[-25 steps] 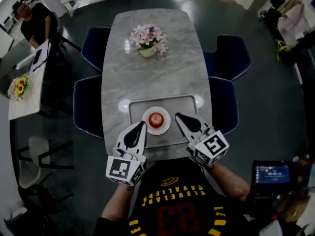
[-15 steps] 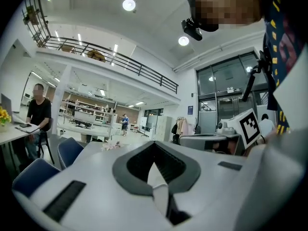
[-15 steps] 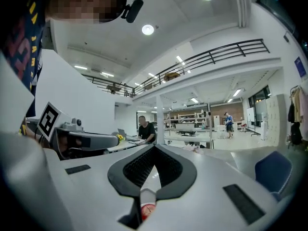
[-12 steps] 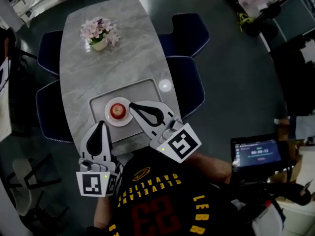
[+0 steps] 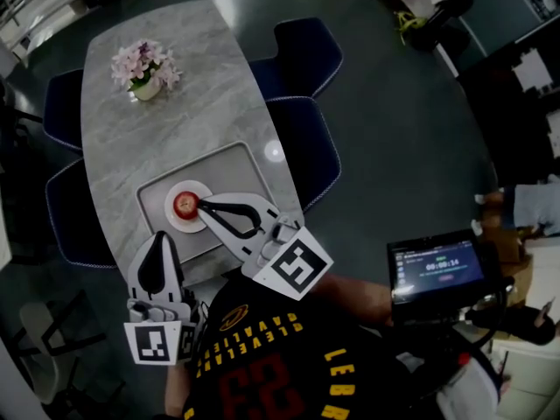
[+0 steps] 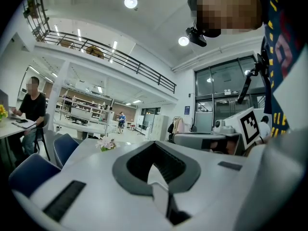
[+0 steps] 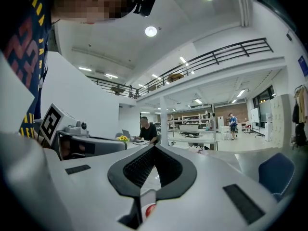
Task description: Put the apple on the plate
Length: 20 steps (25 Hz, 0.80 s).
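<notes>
- Spotting the apple (image 5: 184,203) dead centre on the plate (image 5: 171,218), red on white, resting right on it.
- Finding that plate on a grey tray (image 5: 229,166), all of it carried by the marbled desk (image 5: 175,121).
- Tracking the right gripper (image 5: 203,205) just beside the plate, tips over its rim and hard up against the apple; cannot tell from above whether actually touching.
- Reading its fingers (image 7: 120,174) as clenched, tip against tip, gripping nothing.
- Catching a sliver of red apple low in the right gripper view, peeking out by those fingers.
- Picking up the left gripper (image 5: 163,239) near the plate, on the person's side of it and clear of it, pointing up the desk.
- Seeing its fingers (image 6: 125,165) clenched as well, nothing between them, only the hall beyond.
- Noting a pot of pink flowers (image 5: 140,66) well beyond the plate, up at the far end of the desk.
- Counting blue chairs (image 5: 306,143) tucked in along the desk, to either side of the plate.
- Glimpsing a lit screen (image 5: 435,269) well away from the plate, off the desk, out to the person's right.
- Marking a bright spot of glare (image 5: 274,151) on the desk, near the plate, just past the tray's corner.
</notes>
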Motion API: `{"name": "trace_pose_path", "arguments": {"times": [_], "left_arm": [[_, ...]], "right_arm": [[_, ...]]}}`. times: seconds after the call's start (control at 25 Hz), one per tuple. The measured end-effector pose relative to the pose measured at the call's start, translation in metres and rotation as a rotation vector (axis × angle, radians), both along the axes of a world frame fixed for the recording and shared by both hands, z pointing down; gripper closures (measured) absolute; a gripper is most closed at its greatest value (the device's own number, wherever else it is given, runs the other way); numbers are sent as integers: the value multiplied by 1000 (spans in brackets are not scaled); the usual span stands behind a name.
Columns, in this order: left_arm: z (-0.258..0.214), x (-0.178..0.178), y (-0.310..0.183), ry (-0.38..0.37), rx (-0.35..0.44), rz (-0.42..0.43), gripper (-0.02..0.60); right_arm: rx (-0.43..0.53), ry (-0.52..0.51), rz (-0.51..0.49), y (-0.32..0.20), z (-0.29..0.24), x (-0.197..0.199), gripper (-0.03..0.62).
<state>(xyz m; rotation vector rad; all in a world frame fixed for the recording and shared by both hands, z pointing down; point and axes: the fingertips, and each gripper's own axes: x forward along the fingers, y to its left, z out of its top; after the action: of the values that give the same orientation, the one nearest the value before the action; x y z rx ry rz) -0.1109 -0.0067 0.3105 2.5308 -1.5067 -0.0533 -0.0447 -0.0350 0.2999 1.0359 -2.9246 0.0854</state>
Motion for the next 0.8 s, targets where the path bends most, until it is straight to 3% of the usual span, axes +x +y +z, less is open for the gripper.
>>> {"name": "trace_pose_path", "arguments": {"times": [0.6, 0.8], "left_arm": [[8, 4, -1, 0, -24, 16, 580], [-4, 8, -13, 21, 31, 24, 580]], "right_arm": [[-5, 4, -9, 2, 5, -3, 589], [-30, 13, -3, -4, 9, -4, 588]]}}
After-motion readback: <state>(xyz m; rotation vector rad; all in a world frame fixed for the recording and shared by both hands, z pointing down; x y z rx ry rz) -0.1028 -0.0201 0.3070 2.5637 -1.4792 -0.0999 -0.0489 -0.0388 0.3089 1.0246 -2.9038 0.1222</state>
